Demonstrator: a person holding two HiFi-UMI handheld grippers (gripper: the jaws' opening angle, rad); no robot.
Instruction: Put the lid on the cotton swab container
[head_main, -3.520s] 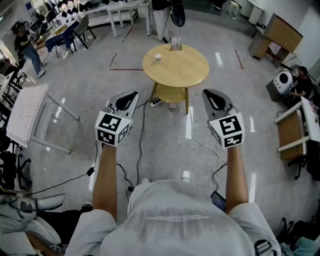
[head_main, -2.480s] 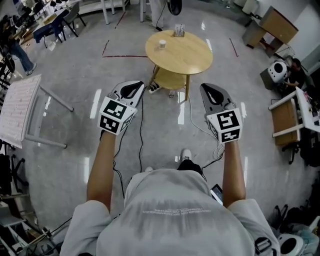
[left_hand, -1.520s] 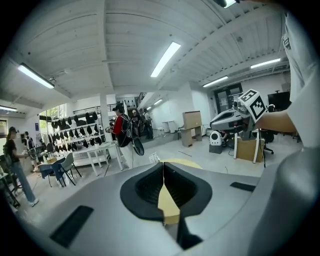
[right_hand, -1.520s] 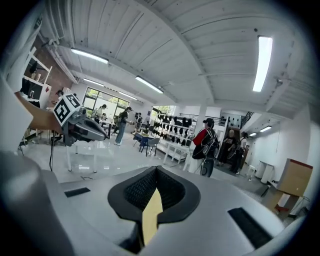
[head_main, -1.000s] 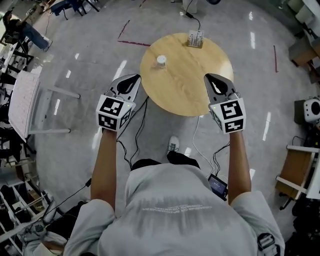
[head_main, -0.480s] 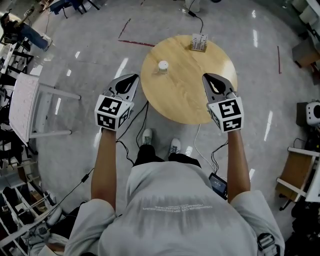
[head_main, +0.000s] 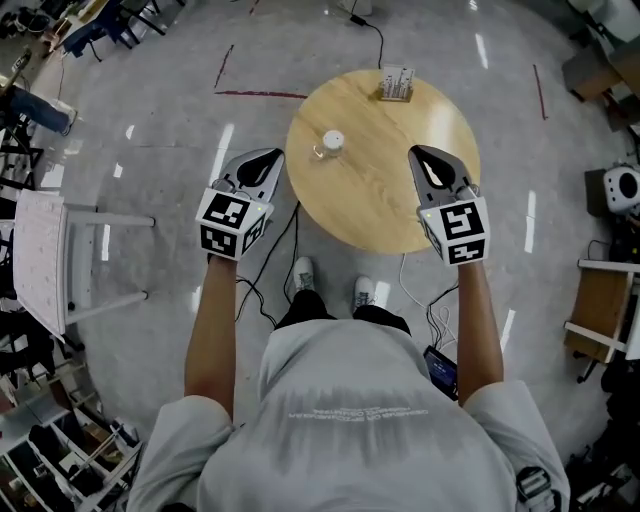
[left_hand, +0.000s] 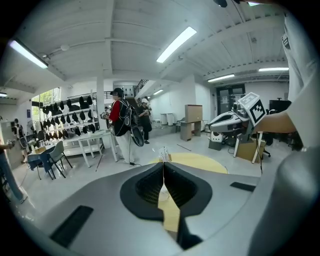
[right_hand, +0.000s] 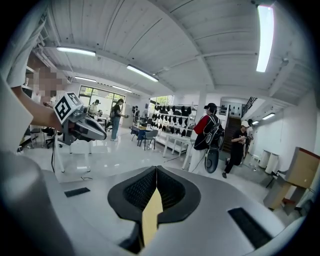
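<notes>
- Sitting on the left part of the round wooden table (head_main: 400, 190) is the one cotton swab container (head_main: 330, 144). It is small and white on top, and any label is too small for me to read.
- One small rack (head_main: 397, 83) of pale upright pieces stands at the table's far edge. I cannot make out its print either.
- My left gripper (head_main: 265, 162) hangs just off the table's left edge, well short of the container. Its jaws are pressed together with nothing between them.
- My right gripper (head_main: 428, 168) hovers over the table's right part, jaws clenched and empty too.
- Each gripper carries one marker cube (head_main: 232, 222), two in all. They show black-and-white square patterns and no letters.
- Two shoes (head_main: 303, 272) show on the grey floor (head_main: 150, 130) at the table's near edge.
</notes>
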